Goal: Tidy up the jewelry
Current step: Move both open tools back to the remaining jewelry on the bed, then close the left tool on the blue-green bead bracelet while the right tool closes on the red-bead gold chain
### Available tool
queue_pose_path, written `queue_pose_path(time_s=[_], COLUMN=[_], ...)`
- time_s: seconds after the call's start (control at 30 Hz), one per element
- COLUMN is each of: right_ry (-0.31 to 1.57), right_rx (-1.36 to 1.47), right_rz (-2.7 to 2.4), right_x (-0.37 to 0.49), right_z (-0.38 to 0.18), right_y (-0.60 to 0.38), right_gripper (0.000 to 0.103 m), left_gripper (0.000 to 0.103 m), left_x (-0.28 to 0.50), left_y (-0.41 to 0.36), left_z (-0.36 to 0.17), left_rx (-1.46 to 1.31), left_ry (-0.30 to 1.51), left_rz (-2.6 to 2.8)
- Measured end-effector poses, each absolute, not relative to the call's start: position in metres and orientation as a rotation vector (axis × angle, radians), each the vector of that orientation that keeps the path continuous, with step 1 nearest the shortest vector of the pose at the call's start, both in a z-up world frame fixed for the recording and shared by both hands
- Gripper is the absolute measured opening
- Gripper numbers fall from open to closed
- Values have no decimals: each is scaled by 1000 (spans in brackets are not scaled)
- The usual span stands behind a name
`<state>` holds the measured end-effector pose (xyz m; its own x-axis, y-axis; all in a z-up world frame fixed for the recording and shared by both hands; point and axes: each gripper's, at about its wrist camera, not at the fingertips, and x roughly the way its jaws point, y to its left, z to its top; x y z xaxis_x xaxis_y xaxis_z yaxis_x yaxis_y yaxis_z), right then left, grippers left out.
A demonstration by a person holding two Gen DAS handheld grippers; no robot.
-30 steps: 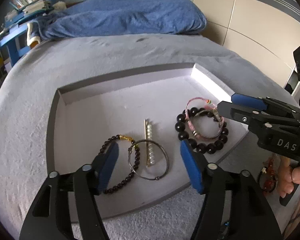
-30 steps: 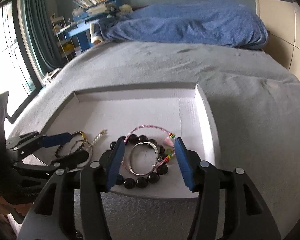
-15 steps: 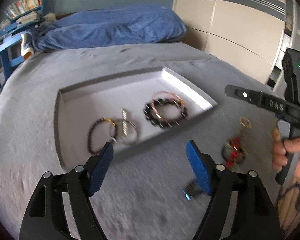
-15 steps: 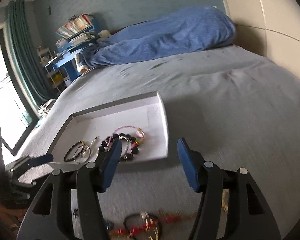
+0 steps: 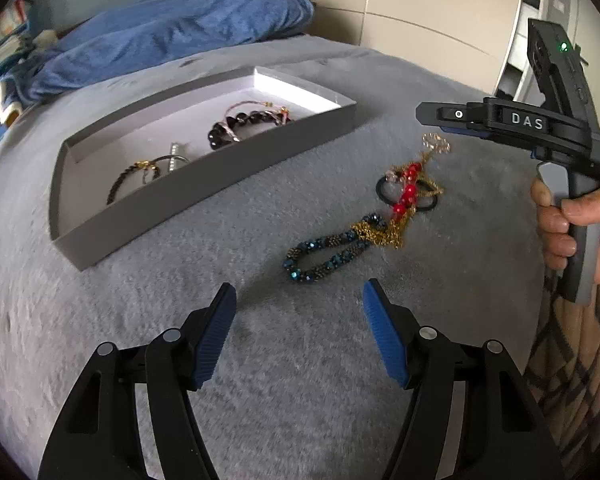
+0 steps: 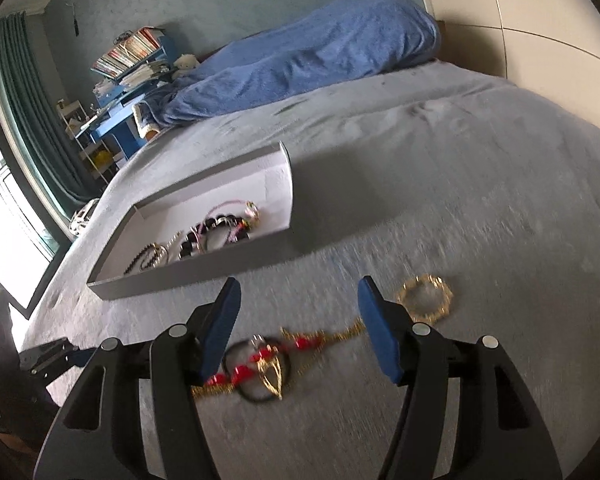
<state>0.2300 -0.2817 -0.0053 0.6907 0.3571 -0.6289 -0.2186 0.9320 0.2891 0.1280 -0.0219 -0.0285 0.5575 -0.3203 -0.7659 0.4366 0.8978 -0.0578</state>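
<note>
Grey bedding (image 5: 180, 320) fills both of my views, with a blue blanket (image 6: 300, 60) bunched at the far end and pale wall panels (image 5: 420, 12) to the right. On the bedding sits a shallow grey tray (image 5: 204, 168). It holds a big black bead bracelet (image 5: 240, 128) tangled with a thin pink one toward its right end, and a small dark bead bracelet (image 5: 120, 184) with a metal bangle and a pale bar toward its left end (too small for me to sort out further).

Outside the tray, well apart from its near wall, loose pieces lie on the bedding. A blue bead loop (image 5: 328, 256) is nearest my left gripper (image 5: 300, 300), touching a gold chain (image 5: 384, 232) that runs up past red beads (image 5: 406, 192) and a black band (image 5: 404, 196). A gold ring-shaped piece (image 6: 426, 298) lies at the chain's far end.

My left gripper's jaws have just been closing a little, yet they stand wide apart over bare bedding, short of the blue loop, with nothing between them. My right gripper (image 6: 296, 300) has just been opening; its jaws are apart and empty too, hanging over the red beads, chain and black band, the gold ring just beside its right finger. From the left view I see a hand (image 5: 580, 224) on the right gripper's handle.
</note>
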Motion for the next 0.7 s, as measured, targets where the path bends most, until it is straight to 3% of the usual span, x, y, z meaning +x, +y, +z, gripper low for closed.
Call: queue_pose_path(time_s=[0.2, 0.3, 0.43, 0.5, 0.7], right_ry=[759, 767, 773, 775, 771], right_rx=[177, 177, 171, 168, 169], right_rz=[312, 307, 307, 308, 307], right_x=[224, 224, 226, 227, 226], right_z=[-13, -15, -18, -18, -17], right_y=[-284, -285, -284, -282, -283], right_gripper=[61, 61, 61, 61, 61], left_gripper=[66, 58, 18, 7, 7], left_x=[144, 156, 154, 151, 144], left_y=[-31, -33, -33, -34, -8], left_z=[-33, -35, -33, -32, -23], left_rx=[161, 147, 155, 169, 154], left_ry=[872, 888, 884, 879, 873], left_rz=[-439, -437, -457, -460, -346])
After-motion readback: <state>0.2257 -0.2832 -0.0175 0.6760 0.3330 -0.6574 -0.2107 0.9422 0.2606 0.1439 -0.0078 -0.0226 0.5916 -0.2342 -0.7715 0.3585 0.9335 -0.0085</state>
